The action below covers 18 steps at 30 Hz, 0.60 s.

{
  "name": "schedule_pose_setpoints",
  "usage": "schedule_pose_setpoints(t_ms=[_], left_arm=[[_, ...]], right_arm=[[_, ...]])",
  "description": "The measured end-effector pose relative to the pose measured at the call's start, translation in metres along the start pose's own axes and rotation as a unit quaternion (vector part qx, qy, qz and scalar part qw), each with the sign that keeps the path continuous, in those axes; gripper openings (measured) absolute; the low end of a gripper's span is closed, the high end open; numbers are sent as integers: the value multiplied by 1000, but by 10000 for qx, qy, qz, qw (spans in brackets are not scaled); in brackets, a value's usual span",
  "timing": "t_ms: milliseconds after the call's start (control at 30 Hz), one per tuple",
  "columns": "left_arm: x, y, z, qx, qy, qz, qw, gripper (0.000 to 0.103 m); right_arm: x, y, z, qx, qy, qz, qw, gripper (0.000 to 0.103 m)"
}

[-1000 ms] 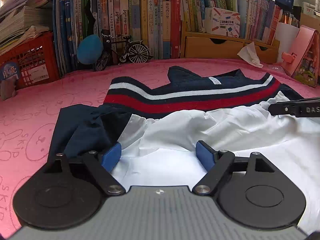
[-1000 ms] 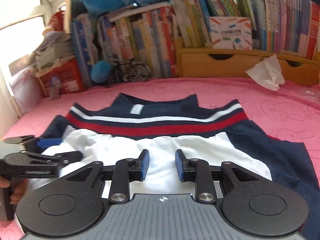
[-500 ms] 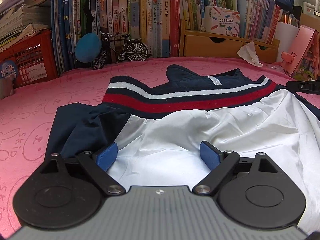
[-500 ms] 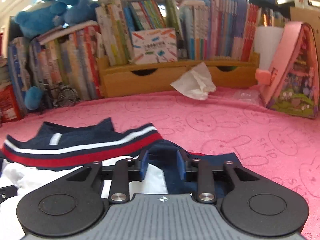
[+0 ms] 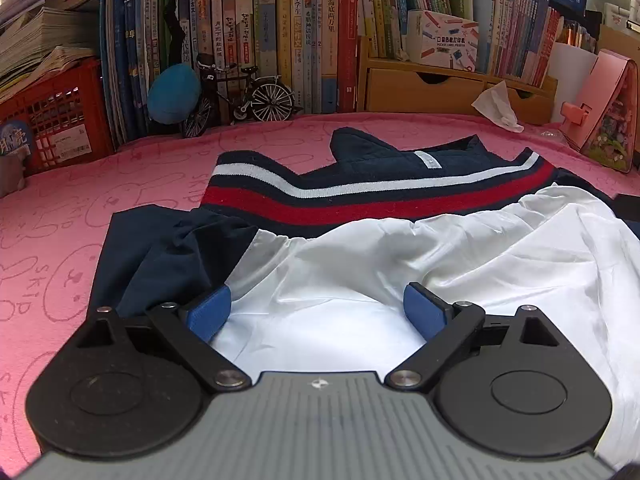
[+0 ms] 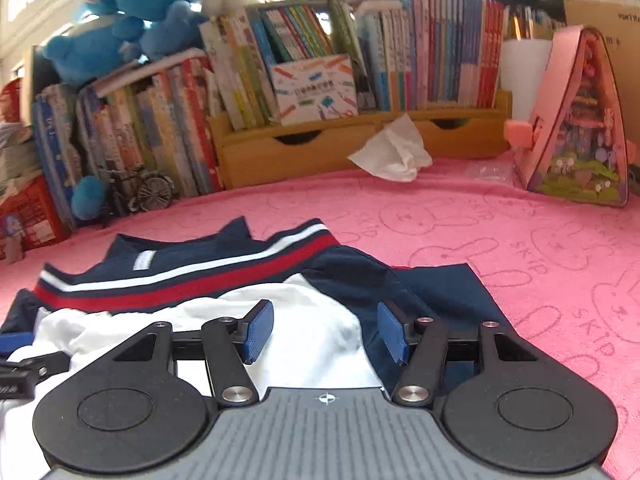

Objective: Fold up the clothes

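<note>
My left gripper (image 5: 318, 312) hangs low over the near edge of the shirt (image 5: 400, 264), its jaws spread wide and opening a little more; white cloth lies between the blue pads (image 5: 210, 312) but neither one presses on it, so I hold nothing there. My right gripper (image 6: 326, 332) is over the shirt's right side, where white meets navy. Its jaws are opening too, the pads (image 6: 258, 330) clear of the fabric that lies between them, nothing gripped.

The shirt lies flat on the pink cloth (image 5: 80, 208) that covers the table. Its white body is nearest me and wrinkled. A navy sleeve (image 5: 160, 256) lies out to the left, another (image 6: 436, 292) to the right. Beyond the white part run the red and white stripes (image 5: 360, 196), then the navy collar with its small label (image 5: 428, 159), pointing away from me.

Farther off, a crumpled tissue (image 6: 394, 156) sits on the cloth in front of a wooden drawer unit (image 6: 304, 148). A toy bicycle (image 5: 244, 94) and a blue ball (image 5: 174, 92) stand far left, beside a red crate (image 5: 52, 116). A pink case (image 6: 576, 120) leans far right. Books (image 5: 280, 32) line the back, with blue plush toys (image 6: 120, 12) on top.
</note>
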State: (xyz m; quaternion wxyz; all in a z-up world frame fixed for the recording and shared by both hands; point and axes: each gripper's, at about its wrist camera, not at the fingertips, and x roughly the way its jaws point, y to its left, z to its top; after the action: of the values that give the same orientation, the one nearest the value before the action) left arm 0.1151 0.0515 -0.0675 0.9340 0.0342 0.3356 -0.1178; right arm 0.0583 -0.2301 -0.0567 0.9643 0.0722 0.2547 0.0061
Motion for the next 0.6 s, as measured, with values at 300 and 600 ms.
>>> schedule_pose_setpoints(t_ms=[300, 600], left_arm=[[0, -1, 1, -1, -2, 5, 10000, 96], [-1, 0, 0, 6, -2, -2, 10000, 97]], right_arm=[[-113, 94, -83, -494, -580, 422, 9962, 78], [-108, 121, -106, -391, -211, 177, 9989, 53]])
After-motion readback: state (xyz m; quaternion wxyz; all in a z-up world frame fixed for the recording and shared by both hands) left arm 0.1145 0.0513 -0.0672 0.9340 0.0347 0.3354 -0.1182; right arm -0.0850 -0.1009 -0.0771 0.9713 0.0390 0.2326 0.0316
